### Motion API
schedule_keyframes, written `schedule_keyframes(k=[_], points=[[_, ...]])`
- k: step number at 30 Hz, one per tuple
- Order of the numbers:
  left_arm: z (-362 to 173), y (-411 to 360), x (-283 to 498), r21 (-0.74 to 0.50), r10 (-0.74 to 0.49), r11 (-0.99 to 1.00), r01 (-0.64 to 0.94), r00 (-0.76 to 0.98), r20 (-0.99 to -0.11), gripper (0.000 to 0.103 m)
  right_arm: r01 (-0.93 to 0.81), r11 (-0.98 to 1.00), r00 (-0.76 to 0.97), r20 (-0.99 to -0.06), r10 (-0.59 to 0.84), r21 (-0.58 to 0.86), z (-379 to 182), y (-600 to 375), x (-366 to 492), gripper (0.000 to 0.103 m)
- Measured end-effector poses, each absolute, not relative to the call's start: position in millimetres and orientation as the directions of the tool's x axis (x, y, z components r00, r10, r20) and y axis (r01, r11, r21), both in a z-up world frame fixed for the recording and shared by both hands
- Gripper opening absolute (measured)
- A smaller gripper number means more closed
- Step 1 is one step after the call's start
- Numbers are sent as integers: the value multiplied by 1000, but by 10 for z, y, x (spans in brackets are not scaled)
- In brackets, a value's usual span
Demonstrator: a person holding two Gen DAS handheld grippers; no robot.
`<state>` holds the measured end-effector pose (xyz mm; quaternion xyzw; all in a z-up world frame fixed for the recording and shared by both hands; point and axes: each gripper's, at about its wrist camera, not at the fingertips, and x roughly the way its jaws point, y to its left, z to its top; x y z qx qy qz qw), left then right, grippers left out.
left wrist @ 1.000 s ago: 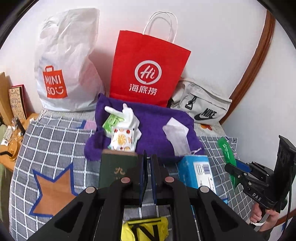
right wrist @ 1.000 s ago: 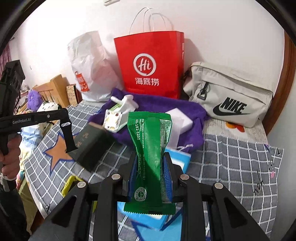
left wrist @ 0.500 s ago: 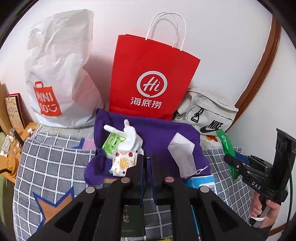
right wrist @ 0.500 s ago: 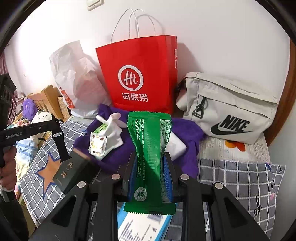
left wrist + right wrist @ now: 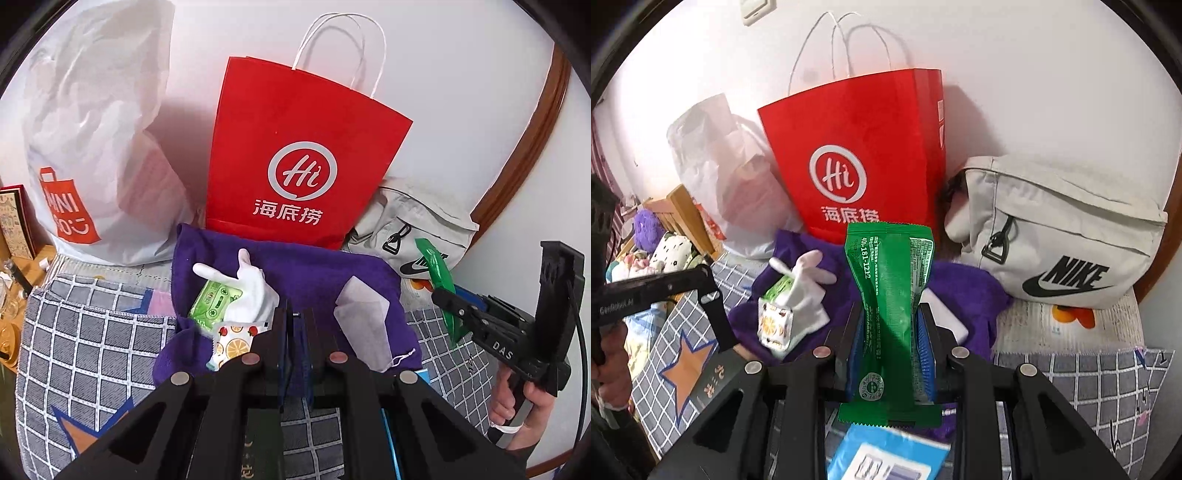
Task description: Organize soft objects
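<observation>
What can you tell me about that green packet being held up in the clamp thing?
The green packet is a glossy, crinkly plastic sachet with small white printing, a round logo near its bottom and a serrated lower edge. It stands upright, pinched at its waist between the blue-padded fingers of the right hand-held gripper, in front of the red paper bag. Only the pads touch it.

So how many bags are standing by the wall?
3: the white Miniso bag on the left, the red paper bag in the middle, the grey Nike bag on the right. Others may be hidden.
</observation>
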<state>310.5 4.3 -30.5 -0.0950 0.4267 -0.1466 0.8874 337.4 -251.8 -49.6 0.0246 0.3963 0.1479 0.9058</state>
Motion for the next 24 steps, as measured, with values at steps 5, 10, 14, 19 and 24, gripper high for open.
schedule_keyframes(k=[5, 10, 14, 19, 24], points=[[-411, 28, 3249, -301, -348, 937, 180, 575, -741, 8, -239, 953, 625, -722, 296, 184, -674, -2520, 3506, 28], [-571, -55, 3455, -321, -372, 928, 191, 535, -758, 8, -213, 959, 576, -769, 277, 186, -947, -2580, 3651, 28], [-665, -154, 3590, -336, -393, 919, 204, 513, -763, 8, -211, 965, 559, -790, 251, 157, -1037, -2634, 3702, 28], [-818, -265, 3711, -353, -419, 908, 225, 482, -770, 8, -194, 971, 539, -812, 223, 138, -1141, -2711, 3741, 28], [-1013, -270, 3808, -366, -424, 905, 216, 447, -787, 8, -189, 972, 516, -828, 218, 139, -1265, -2718, 3795, 28]])
